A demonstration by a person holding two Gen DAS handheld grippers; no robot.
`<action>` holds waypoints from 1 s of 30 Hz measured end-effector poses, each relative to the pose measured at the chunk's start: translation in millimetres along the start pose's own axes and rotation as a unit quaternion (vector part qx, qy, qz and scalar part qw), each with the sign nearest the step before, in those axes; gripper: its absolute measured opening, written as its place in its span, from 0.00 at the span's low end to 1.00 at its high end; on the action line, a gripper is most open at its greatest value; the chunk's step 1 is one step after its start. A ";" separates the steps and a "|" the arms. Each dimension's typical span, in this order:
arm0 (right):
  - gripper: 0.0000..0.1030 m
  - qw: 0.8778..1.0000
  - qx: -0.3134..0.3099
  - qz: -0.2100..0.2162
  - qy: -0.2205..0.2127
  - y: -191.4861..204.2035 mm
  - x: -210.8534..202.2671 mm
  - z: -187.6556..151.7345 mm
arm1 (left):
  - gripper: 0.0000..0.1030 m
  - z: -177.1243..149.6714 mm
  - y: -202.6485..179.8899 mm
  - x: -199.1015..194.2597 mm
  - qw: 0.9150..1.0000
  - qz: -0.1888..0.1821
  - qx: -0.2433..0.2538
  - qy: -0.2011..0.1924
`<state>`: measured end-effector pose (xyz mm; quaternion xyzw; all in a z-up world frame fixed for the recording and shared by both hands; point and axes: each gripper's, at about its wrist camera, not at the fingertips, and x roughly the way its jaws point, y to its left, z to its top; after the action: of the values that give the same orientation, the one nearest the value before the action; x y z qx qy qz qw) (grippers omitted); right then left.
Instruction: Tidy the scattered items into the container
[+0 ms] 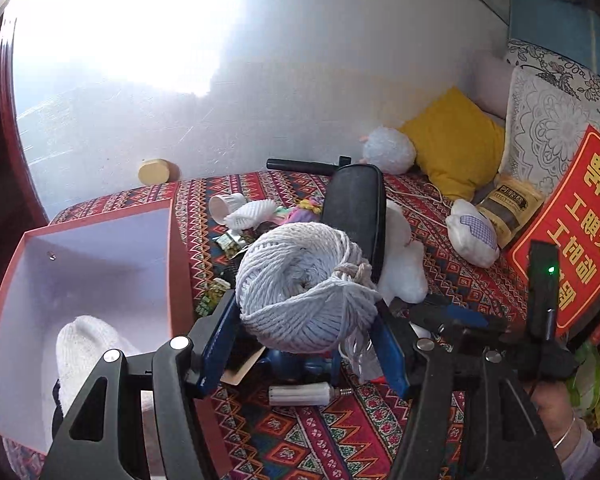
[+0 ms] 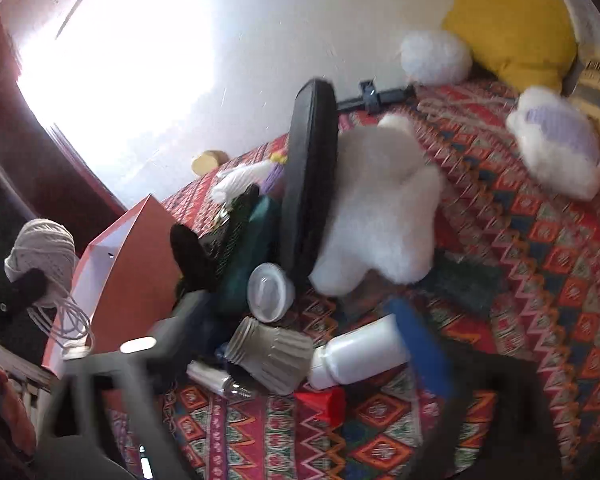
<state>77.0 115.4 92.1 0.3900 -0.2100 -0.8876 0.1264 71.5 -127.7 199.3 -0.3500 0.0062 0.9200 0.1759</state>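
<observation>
Yarn ball (image 1: pixel 300 288) is clamped in the left tongs (image 1: pixel 306 322) beside the box (image 1: pixel 100 248) (glove inside); right tongs (image 2: pixel 300 344) are spread wide, empty.

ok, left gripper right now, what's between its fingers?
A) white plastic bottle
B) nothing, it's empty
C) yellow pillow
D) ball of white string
D: the left gripper has its blue fingers pressed on either side of the ball of white string, carried clear of the patterned cloth beside the open orange box; the right wrist view shows the same ball held up by the box.
</observation>
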 end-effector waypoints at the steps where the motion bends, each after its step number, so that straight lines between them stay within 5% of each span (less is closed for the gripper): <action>1: 0.96 1.000 -0.018 0.007 0.021 6.1 8.3 -2.1 | 0.60 -0.8 2.3 -1.4 1.000 0.001 -0.001 0.000; 4: 0.96 0.995 -0.081 -0.030 0.042 26.3 22.3 -13.2 | 0.60 -1.8 8.2 -4.3 1.000 0.006 -0.006 -0.002; 11: 0.96 0.989 -0.102 -0.074 0.074 28.9 63.9 -20.3 | 0.60 -5.0 13.5 -1.0 1.000 0.013 -0.012 0.006; 13: 0.85 0.987 -0.112 -0.083 0.079 25.7 65.9 -25.1 | 0.60 -6.0 12.3 -0.6 1.000 0.014 -0.008 0.008; 15: 0.53 0.987 -0.112 -0.071 0.091 23.6 66.2 -23.9 | 0.60 -6.3 12.4 -0.8 1.000 0.014 -0.006 0.007; 16: 0.49 0.989 -0.099 -0.058 0.094 19.1 64.7 -23.0 | 0.60 -6.2 13.1 -1.0 1.000 0.014 -0.008 0.007; 30: 0.44 0.998 -0.051 0.006 0.043 11.2 14.7 -9.7 | 0.60 -3.7 31.8 -13.5 0.999 0.026 -0.033 -0.003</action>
<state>75.2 97.2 82.1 0.4195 -0.1615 -0.8788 0.1601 72.9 -162.3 201.6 -0.3521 -0.0153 0.9252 0.1406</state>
